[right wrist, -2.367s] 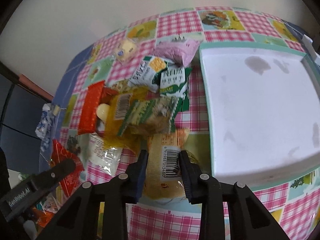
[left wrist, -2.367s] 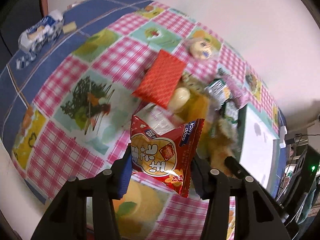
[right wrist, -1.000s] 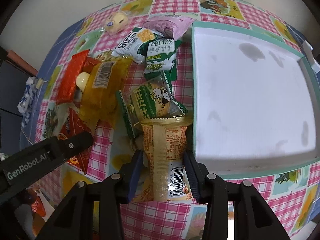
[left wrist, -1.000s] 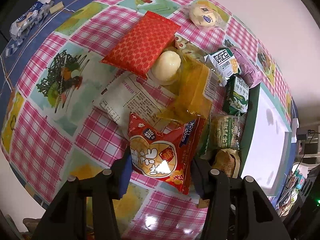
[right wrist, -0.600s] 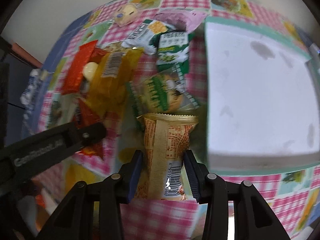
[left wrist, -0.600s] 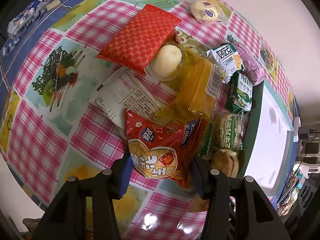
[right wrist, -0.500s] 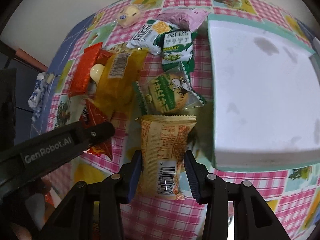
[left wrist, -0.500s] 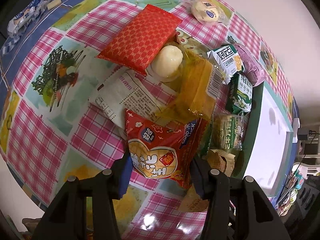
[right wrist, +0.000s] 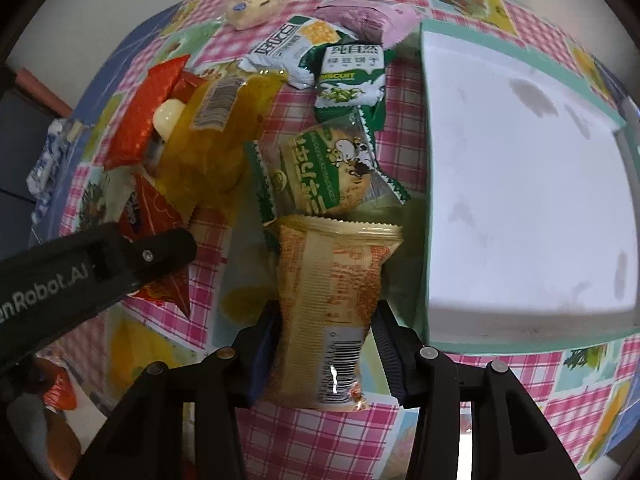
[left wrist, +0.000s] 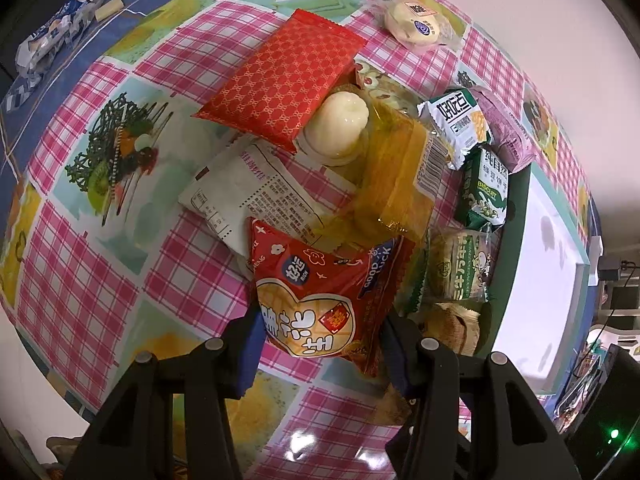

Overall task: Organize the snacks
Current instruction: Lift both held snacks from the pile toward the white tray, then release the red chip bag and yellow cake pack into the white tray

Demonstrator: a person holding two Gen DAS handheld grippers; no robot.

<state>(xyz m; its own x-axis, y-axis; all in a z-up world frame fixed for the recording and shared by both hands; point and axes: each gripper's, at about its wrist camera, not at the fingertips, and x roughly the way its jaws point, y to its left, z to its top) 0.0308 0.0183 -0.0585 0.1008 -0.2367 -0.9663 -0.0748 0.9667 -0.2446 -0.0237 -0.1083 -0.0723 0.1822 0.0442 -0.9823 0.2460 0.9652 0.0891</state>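
A red snack bag (left wrist: 320,300) with a heart print hangs above the checked tablecloth, and my left gripper (left wrist: 320,328) is shut on its lower half. In the right wrist view a yellow-orange packet (right wrist: 332,272) with a barcode stands between the fingers of my right gripper (right wrist: 326,320). These jaws are opening, and the pads still touch the packet's creased waist. The packet sits just left of the white tray (right wrist: 520,200) with its green rim. One of the left gripper's fingers (right wrist: 152,248) shows at the left of that view.
A heap of snacks lies between the grippers and the wall: a red patterned packet (left wrist: 284,80), a jelly cup (left wrist: 336,128), a clear yellow bag (left wrist: 396,184), a white packet (left wrist: 248,192), green biscuit packs (left wrist: 484,192), a pink packet (left wrist: 504,128) and a bun (left wrist: 416,26). A blue-white wrapper (left wrist: 48,40) lies far left.
The right gripper has shifted and rolled slightly, and its fingers stand a little wider around the yellow packet. The left gripper and its red bag have stayed put.
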